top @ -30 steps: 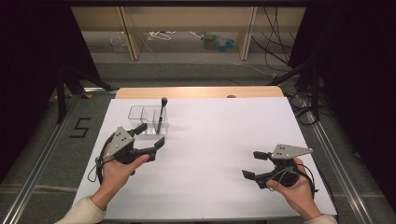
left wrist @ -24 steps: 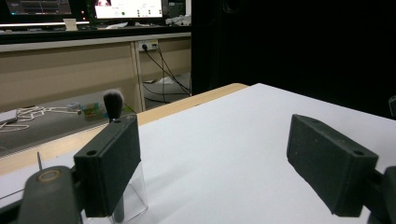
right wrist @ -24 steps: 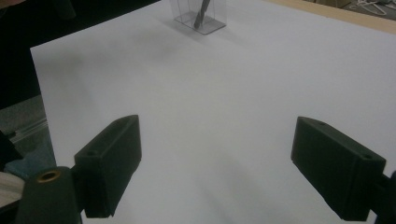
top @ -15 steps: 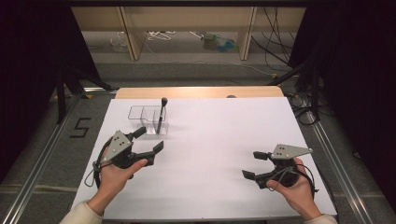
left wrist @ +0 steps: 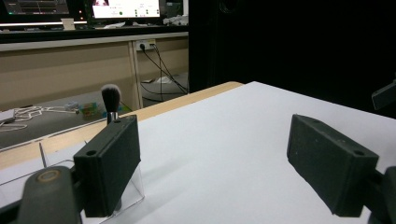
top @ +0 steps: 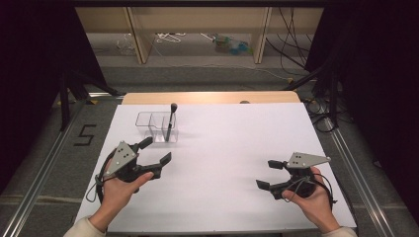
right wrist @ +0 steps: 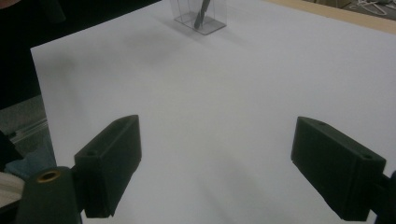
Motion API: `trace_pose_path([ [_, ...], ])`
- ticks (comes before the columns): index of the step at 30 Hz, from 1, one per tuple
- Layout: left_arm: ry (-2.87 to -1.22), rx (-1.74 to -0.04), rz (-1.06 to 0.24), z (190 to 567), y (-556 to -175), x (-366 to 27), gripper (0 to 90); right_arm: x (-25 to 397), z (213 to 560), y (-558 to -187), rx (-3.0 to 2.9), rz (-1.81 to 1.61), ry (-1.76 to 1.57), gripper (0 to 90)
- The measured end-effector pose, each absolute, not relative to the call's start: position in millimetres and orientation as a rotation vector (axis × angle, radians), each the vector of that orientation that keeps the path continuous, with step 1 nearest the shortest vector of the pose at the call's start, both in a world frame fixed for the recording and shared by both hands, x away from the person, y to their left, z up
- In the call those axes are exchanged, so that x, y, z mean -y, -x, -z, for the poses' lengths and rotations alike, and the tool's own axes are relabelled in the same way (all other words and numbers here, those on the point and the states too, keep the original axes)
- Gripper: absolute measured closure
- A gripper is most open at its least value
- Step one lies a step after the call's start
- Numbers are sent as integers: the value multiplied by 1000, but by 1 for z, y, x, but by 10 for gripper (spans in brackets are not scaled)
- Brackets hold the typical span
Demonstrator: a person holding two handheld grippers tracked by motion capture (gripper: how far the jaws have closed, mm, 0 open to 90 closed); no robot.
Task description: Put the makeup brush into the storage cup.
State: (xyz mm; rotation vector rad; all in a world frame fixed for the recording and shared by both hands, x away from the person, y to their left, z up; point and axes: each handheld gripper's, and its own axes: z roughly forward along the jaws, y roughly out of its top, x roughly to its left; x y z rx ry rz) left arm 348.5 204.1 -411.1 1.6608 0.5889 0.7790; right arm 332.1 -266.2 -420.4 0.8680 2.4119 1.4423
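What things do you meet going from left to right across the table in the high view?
Left gripper → clear organizer → brush → right gripper.

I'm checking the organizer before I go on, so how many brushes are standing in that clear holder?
1. A single makeup brush stands upright, bristles up, in the right-hand compartment of the clear holder at the table's far left. The other compartments look empty.

a lab: monitors (left wrist: 126, 8) on a bench, loose floor cables (top: 291, 47)
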Motion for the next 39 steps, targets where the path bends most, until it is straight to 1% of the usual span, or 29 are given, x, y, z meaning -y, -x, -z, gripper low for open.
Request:
trace_pose_path([
  [23,-1677,-559,-745,418,-324,-215,172,267,420,-332,-2420,-1443,-883,169],
  [39,-1686,-540,-726,421,-321,-216,174,267,421,-333,-2417,-1452,-884,168],
])
